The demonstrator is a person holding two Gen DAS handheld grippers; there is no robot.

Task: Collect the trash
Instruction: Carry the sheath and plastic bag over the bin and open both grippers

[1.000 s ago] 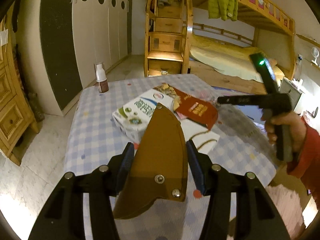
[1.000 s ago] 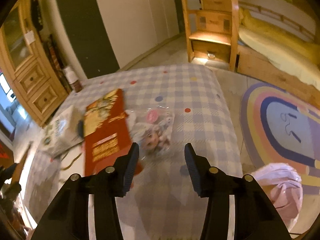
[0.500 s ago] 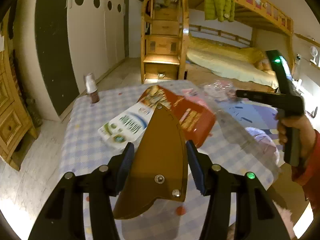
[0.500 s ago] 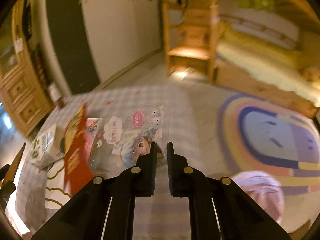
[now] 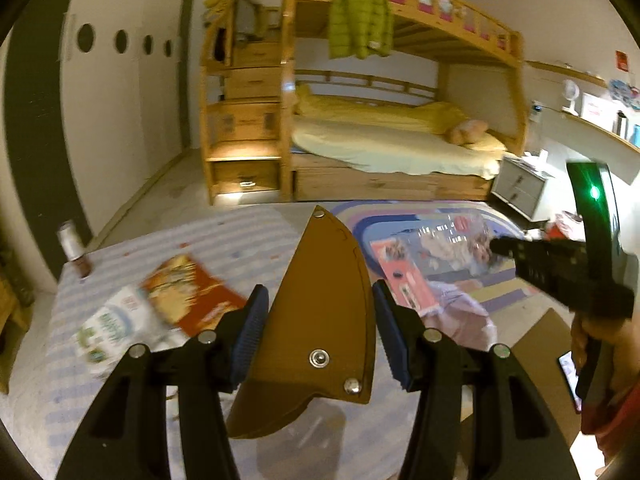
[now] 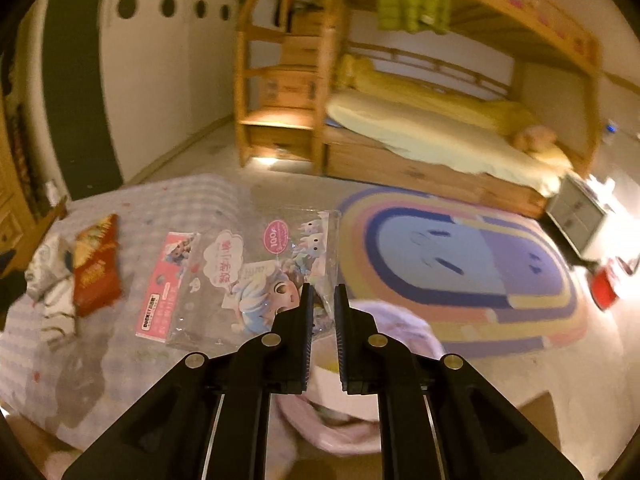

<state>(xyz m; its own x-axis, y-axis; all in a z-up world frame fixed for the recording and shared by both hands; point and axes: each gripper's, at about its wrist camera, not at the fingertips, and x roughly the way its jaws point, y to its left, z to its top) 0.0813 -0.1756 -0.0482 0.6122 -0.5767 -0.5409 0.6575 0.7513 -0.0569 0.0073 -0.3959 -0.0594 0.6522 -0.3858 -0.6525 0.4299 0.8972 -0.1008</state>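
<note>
Between the right tongs (image 6: 321, 312), pinched tight, hangs a clear cartoon-printed wrapper (image 6: 256, 276); left tongs (image 5: 318, 334) clamp a brown sheath (image 5: 320, 320).

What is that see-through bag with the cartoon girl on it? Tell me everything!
The clear plastic bag is a flat, crinkly, shiny packet printed with a blue-haired cartoon girl, a pink round sticker and a pink card along its left side. The right gripper pinches its lower right corner, holding it spread above the checked tablecloth and a pink bag.

Checked table (image 5: 248, 240): red packet (image 5: 192, 300), carton (image 5: 108, 330), bottle (image 5: 74, 250).
</note>
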